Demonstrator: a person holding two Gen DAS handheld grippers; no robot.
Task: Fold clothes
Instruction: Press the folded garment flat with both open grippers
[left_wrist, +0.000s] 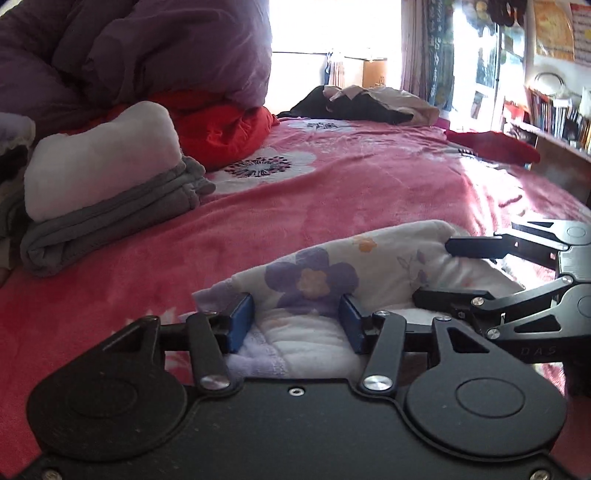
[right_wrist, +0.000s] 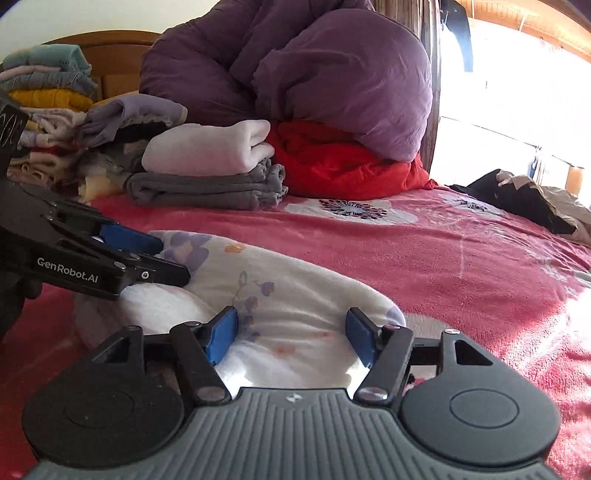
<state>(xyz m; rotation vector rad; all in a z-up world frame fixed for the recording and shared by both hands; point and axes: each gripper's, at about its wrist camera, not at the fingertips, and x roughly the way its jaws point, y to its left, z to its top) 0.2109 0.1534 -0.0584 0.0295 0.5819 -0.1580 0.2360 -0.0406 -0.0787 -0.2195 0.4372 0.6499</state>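
A white fleecy garment with purple flowers (left_wrist: 314, 277) lies bundled on the pink flowered blanket (left_wrist: 332, 192). My left gripper (left_wrist: 297, 322) stands open over its near edge, the cloth bulging loosely between the blue pads (left_wrist: 242, 321). My right gripper (left_wrist: 432, 270) reaches in from the right, open, with its fingers on the cloth's far side. In the right wrist view the garment (right_wrist: 295, 291) lies between the spread blue pads (right_wrist: 221, 338) of my right gripper (right_wrist: 291, 339). My left gripper (right_wrist: 173, 258) comes in from the left, with its jaws apart on the cloth's edge.
A folded white piece on a folded grey one (right_wrist: 207, 177) sits behind the garment. Beyond are a purple duvet (right_wrist: 332, 74) on a red quilt (right_wrist: 343, 166), a clothes stack (right_wrist: 48, 92) by the headboard, dark clothes (left_wrist: 354, 101) at the far end and a bookshelf (left_wrist: 554, 118) on the right.
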